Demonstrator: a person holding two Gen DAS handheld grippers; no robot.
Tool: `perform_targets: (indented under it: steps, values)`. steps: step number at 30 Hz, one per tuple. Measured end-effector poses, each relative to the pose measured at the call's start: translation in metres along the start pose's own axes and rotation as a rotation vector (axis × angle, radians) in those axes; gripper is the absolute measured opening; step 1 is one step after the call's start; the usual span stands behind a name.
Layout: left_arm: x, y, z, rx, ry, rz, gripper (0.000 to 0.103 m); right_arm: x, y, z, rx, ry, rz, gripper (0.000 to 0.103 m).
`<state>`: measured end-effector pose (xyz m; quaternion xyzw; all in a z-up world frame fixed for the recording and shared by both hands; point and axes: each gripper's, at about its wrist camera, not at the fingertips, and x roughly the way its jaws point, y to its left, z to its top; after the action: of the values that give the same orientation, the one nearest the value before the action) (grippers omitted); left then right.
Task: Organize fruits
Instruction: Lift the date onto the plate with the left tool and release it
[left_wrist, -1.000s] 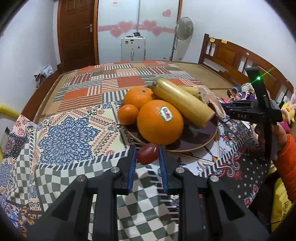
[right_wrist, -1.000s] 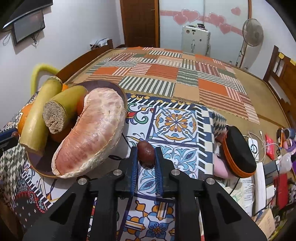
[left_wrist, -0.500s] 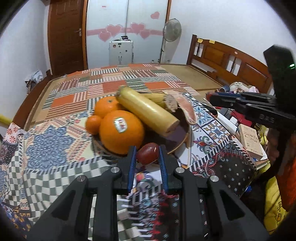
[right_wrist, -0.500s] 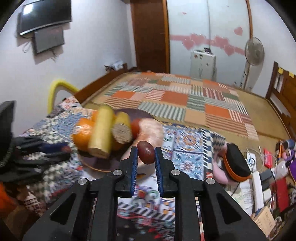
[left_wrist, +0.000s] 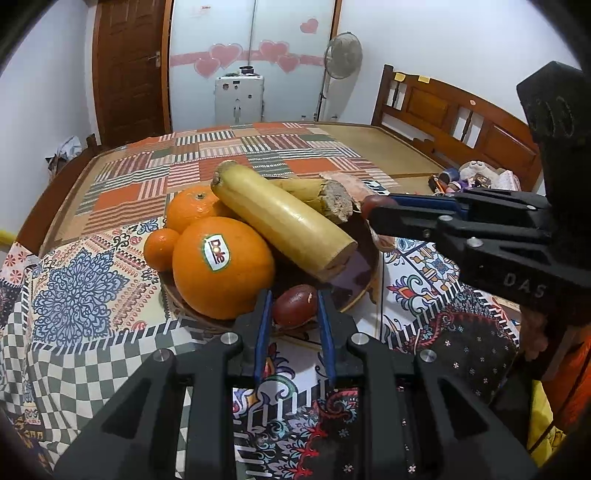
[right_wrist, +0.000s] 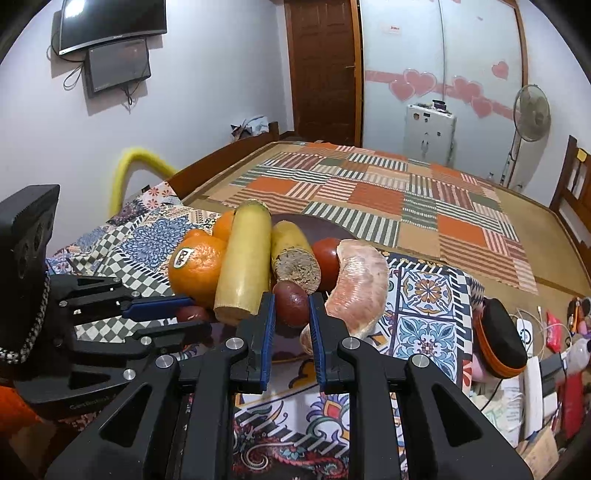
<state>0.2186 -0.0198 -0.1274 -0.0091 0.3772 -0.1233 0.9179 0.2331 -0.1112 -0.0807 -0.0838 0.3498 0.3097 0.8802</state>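
Note:
A dark brown plate (left_wrist: 364, 266) holds a big stickered orange (left_wrist: 221, 266), two smaller oranges, two yellow cane pieces (left_wrist: 280, 218), a tomato (right_wrist: 327, 254) and a peeled pomelo segment (right_wrist: 360, 280). My left gripper (left_wrist: 293, 300) is shut on a small red-brown date (left_wrist: 295, 308) just above the plate's near rim, beside the big orange. My right gripper (right_wrist: 291, 300) is shut on a second red-brown date (right_wrist: 291, 304) in front of the cut cane end and the pomelo. Each gripper shows in the other's view: the right gripper (left_wrist: 373, 206) at the plate's right edge, the left gripper (right_wrist: 192, 314) at its left.
The plate sits on a patterned cloth (left_wrist: 74, 280) at the foot of a bed with a striped patchwork mat (right_wrist: 388, 192). A black and orange case (right_wrist: 502, 336) and small clutter lie to the right. A wooden headboard (left_wrist: 461, 118), a fan and a door stand behind.
Both grippers have closed in on the plate from opposite sides, each still holding its date. The right one swung from the cloth beside the pomelo to over the plate's edge.

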Motion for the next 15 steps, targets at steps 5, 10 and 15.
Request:
perform_targets:
  steps: [5,10,15]
  values:
    - [0.0,-0.002,-0.001,0.003,-0.002,-0.012,0.031,-0.003,0.003,-0.001,-0.02,-0.002,-0.003,0.026]
    - [-0.002,-0.002,-0.001,-0.016,-0.006,-0.015,0.033,-0.01,0.003,0.001,-0.017,-0.025,-0.006,0.028]
    - [-0.028,-0.002,-0.002,-0.022,-0.056,0.001,0.033,-0.035,0.003,0.004,0.02,-0.086,-0.01,0.028]
